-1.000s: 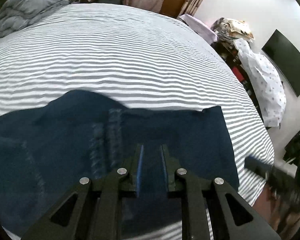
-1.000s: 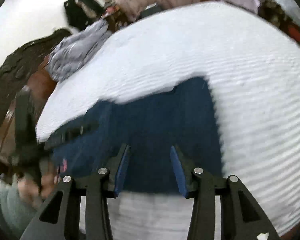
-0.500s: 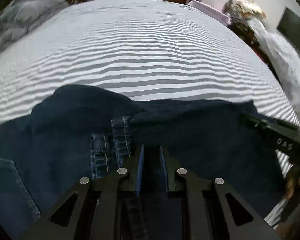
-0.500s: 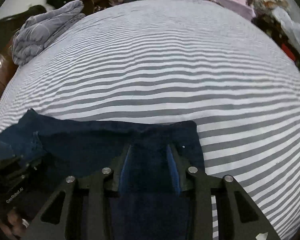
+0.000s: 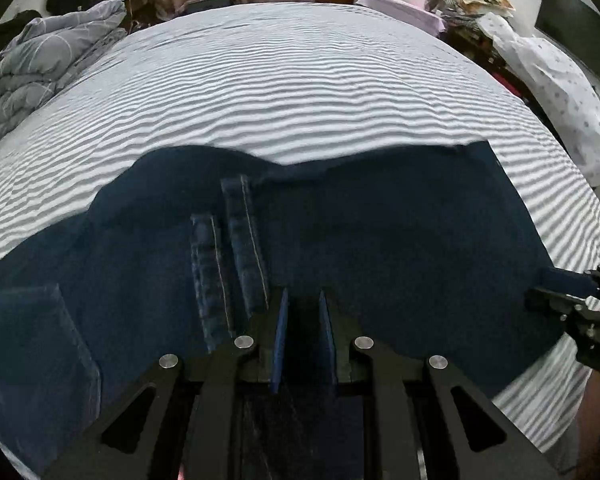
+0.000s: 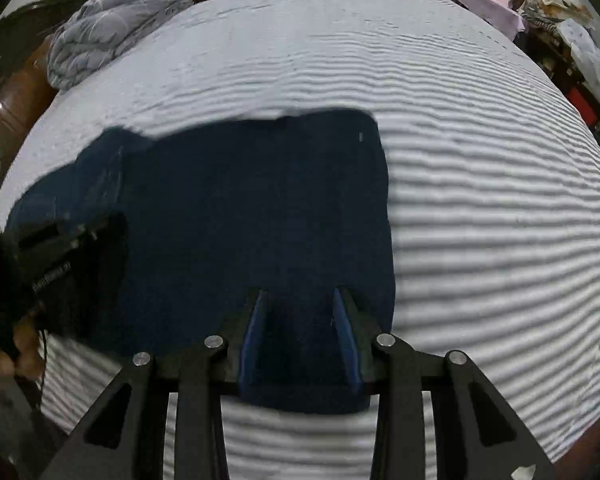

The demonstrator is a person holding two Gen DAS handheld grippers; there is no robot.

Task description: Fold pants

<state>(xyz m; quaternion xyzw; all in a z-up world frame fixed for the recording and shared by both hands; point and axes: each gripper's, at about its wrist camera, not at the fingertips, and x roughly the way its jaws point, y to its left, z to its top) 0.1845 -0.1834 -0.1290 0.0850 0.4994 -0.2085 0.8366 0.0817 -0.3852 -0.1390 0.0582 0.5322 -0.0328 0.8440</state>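
Denim, dark-blue pants [image 5: 380, 248] now lie wider across the grey-and-white striped bed [image 5: 300, 92] than half a second ago. Left tongs [image 5: 303, 336] pinch cloth; right tongs [image 6: 300, 344], spread wider, straddle the near hem, seemingly letting go after the fold.

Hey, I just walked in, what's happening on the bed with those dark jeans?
A person holding a gripper in each hand is partway through folding a pair of dark blue jeans on a bed with a grey-and-white striped sheet. The left gripper has denim between its fingers near the hems, jaws nearly closed. The right gripper has its jaws wider apart around the cloth at the jeans' near right edge. The jeans lie spread sideways, already doubled over. A grey duvet is bunched at the far left corner.
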